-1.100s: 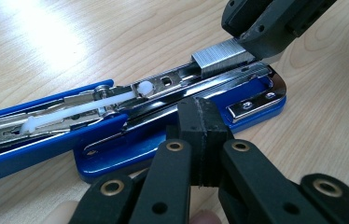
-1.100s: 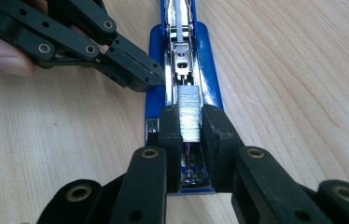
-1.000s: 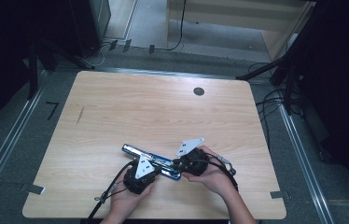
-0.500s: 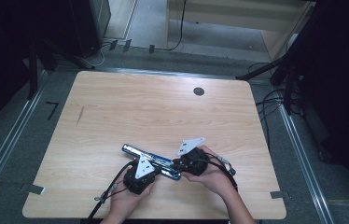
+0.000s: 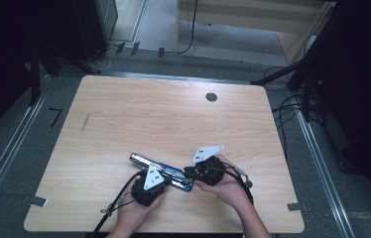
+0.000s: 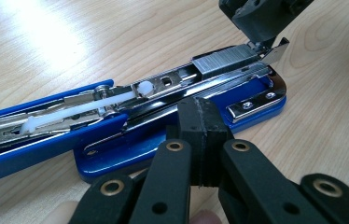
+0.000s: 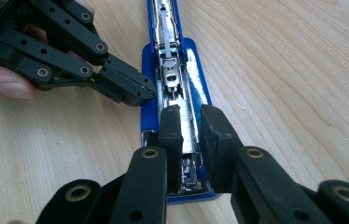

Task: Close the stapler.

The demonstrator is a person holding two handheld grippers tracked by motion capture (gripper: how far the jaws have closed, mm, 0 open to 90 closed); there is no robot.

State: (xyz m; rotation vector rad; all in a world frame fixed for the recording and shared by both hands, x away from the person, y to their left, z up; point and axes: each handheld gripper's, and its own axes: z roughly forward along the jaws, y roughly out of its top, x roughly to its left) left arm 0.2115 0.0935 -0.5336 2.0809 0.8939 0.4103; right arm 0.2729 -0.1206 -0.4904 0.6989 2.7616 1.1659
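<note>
The opened blue stapler (image 6: pixel 130 121) lies near the worktop's (image 5: pixel 173 119) front edge, a staple strip (image 6: pixel 226 60) in its magazine. The left claw (image 6: pixel 199 140), shut, braces its base; the right claw (image 7: pixel 191 140) pinches the strip, seating it. Next, probably: let go, swing the cover shut.

There is one blue stapler (image 5: pixel 161 170), lying open on the one wooden surface (image 5: pixel 139 119). One strip of staples (image 6: pixel 226 60) sits inside the stapler. Two tongs are beside the stapler: the left tongs (image 5: pixel 159 177) and the right tongs (image 5: pixel 187 171). Two hands hold them, one each. One dark round hole (image 5: pixel 211 97) is far behind the stapler.
</note>
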